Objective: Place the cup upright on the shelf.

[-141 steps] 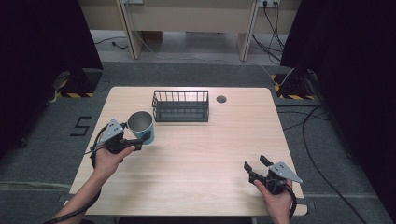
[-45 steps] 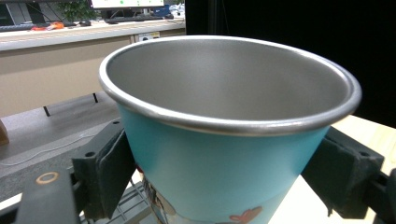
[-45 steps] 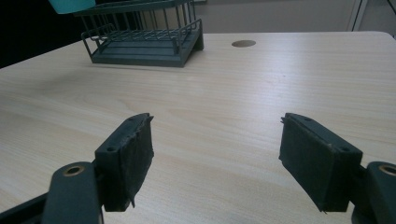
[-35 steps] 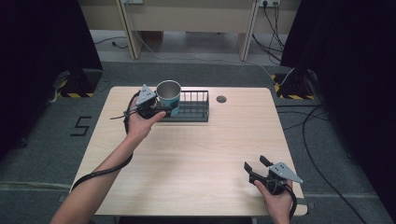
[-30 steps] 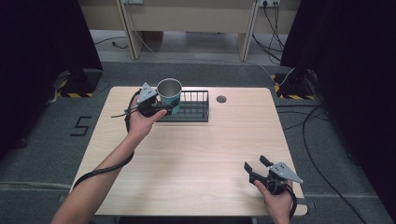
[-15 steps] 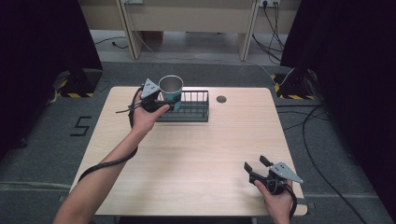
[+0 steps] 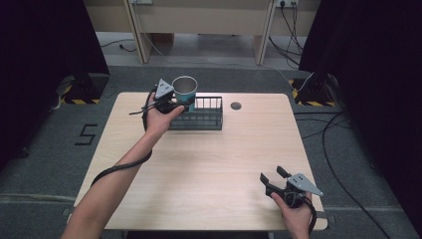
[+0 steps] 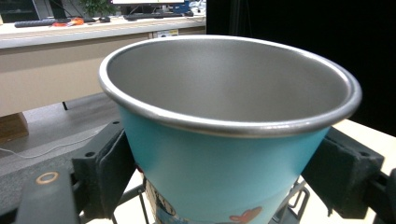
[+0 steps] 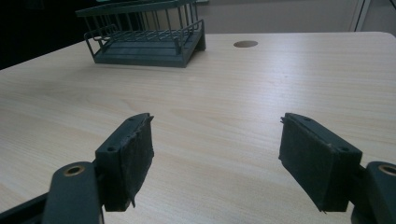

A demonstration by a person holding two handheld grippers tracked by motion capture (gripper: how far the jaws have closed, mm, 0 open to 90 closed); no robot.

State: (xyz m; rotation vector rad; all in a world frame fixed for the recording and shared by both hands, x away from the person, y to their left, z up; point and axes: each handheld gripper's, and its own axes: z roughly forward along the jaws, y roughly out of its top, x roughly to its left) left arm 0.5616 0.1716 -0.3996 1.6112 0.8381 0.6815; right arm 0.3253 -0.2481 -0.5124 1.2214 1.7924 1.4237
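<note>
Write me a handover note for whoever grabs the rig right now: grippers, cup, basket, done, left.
Left gripper: shut on the teal cup, jaws on its two sides, cup upright and held above the left end of the wire basket.
Right gripper: open, holding nothing, low over the table near its front right corner.
Basket: at the far middle of the table, nothing visible inside.
Done: cup gripped and lifted to the basket.
Left: probably lower the cup into the basket, open the jaws, pull the left hand clear.
</note>
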